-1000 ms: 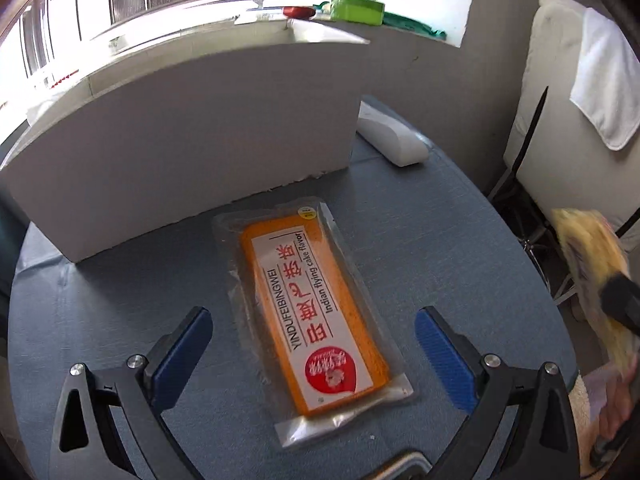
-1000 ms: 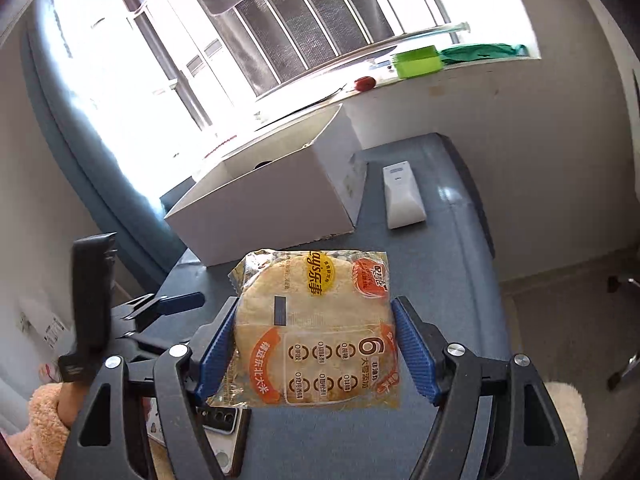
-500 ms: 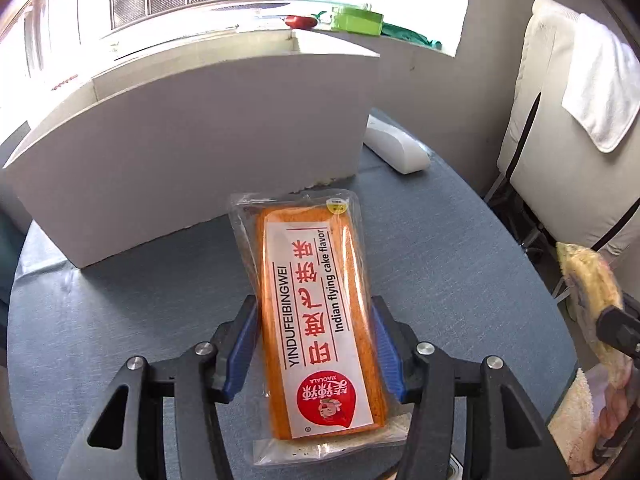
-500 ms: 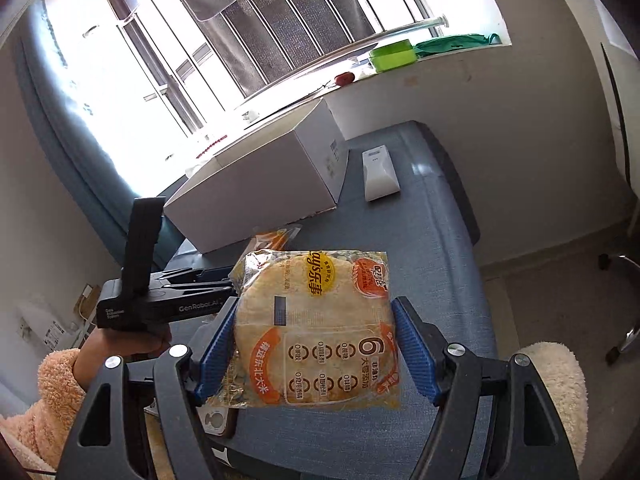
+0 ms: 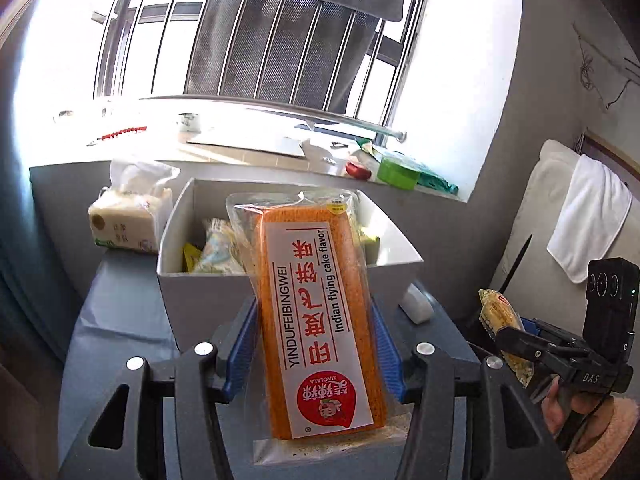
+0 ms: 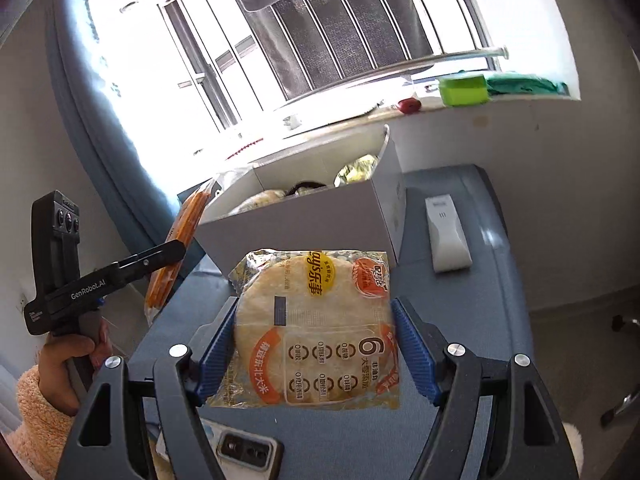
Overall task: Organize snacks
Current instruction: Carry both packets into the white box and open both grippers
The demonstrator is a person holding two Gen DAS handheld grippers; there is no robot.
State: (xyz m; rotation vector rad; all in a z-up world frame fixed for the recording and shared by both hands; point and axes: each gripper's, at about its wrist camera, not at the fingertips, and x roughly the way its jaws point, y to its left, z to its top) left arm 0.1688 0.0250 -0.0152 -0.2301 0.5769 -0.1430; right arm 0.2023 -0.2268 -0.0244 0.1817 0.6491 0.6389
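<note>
Left wrist view shows the left gripper clamping one orange cake pack by its long sides, lifted before the white box, likely for dropping in. Right gripper grasps one rice cracker pack above the table, probably queued next. Two packs held; several more sit in the box.

Box: on the counter, below the windowsill; snack packets inside.
Tissue pack: left of the box, beside it.
Remote: on the counter, right of the box.
Cake packet: between the left gripper jaws, before the box.
Rice cracker packet: between the right gripper jaws, above the counter, before the box.
Phone: on the counter, under the right gripper.
</note>
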